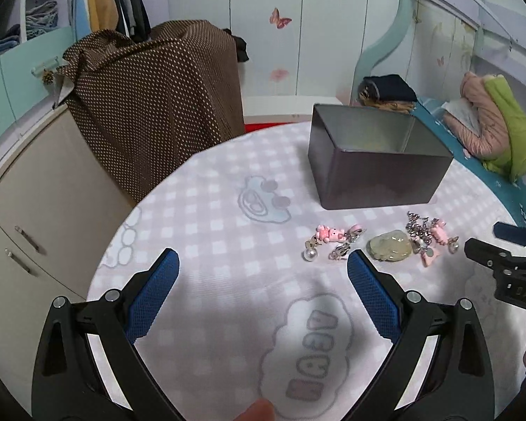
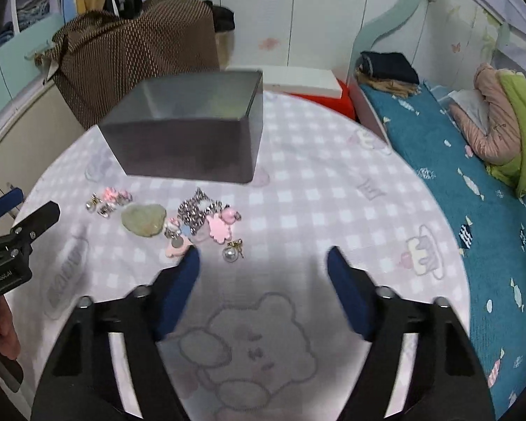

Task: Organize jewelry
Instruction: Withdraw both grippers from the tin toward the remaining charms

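An open grey metal box (image 1: 375, 161) stands on the round checked table (image 1: 228, 182); it also shows in the right wrist view (image 2: 189, 129). In front of it lies loose jewelry: a pale green jade pendant (image 1: 391, 247) (image 2: 143, 222), pink pig charms (image 1: 329, 233), a pearl earring (image 1: 309, 254) (image 2: 230, 253), a silver chain (image 1: 419, 228) (image 2: 196, 212) and pink flower pieces (image 2: 219, 228). My left gripper (image 1: 263, 263) is open and empty, left of the jewelry. My right gripper (image 2: 263, 258) is open and empty, just right of the pile.
A brown dotted cloth (image 1: 150, 101) covers something behind the table on the left. Beige cabinets (image 1: 28, 217) stand at the left. A bed with a teal blanket (image 2: 456, 182) and a pink and green jacket (image 2: 501, 129) lies on the right.
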Demonstrator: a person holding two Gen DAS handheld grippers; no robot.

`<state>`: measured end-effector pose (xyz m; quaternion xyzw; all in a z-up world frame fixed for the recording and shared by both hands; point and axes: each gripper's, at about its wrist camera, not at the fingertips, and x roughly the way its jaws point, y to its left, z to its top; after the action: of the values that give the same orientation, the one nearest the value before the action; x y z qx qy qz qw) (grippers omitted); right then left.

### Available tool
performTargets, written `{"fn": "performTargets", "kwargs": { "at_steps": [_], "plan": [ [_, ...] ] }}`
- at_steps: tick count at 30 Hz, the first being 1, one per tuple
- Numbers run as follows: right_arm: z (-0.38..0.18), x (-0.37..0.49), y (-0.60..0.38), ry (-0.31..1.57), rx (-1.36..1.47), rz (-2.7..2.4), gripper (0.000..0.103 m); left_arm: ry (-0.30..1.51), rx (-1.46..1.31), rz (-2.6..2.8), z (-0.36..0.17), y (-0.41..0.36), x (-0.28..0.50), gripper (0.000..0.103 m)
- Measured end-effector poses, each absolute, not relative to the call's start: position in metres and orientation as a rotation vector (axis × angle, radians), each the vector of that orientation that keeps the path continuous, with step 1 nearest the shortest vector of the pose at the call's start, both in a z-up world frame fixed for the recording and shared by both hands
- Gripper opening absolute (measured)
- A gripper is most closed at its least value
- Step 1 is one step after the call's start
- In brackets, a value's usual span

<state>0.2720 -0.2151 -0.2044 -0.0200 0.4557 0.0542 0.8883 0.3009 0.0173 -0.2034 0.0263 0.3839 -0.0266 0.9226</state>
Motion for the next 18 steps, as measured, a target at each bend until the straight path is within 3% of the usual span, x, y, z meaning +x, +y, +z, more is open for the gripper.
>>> {"fn": "performTargets", "kwargs": {
  "at_steps": [4, 9, 14, 18],
  "plan": [
    [-0.215, 0.277, -0.214, 0.972, -0.028, 0.13, 0.048, 0.814, 0.049, -0.059, -0.212, 0.018, 0.31, 0.097],
    [-0.219, 0.28, -0.215, 0.972, -0.022, 0.15, 0.045, 0.837, 0.064, -0.065, -0.22, 0.017, 0.319, 0.096],
    [-0.218, 0.28, -0.213, 0.964, -0.043, 0.151, 0.025, 0.87, 0.093, -0.074, -0.23, 0.012, 0.332, 0.096],
    [-0.218, 0.279, -0.214, 0.96, -0.041, 0.156, 0.024, 0.898, 0.089, -0.072, -0.236, 0.013, 0.34, 0.095]
  ]
}}
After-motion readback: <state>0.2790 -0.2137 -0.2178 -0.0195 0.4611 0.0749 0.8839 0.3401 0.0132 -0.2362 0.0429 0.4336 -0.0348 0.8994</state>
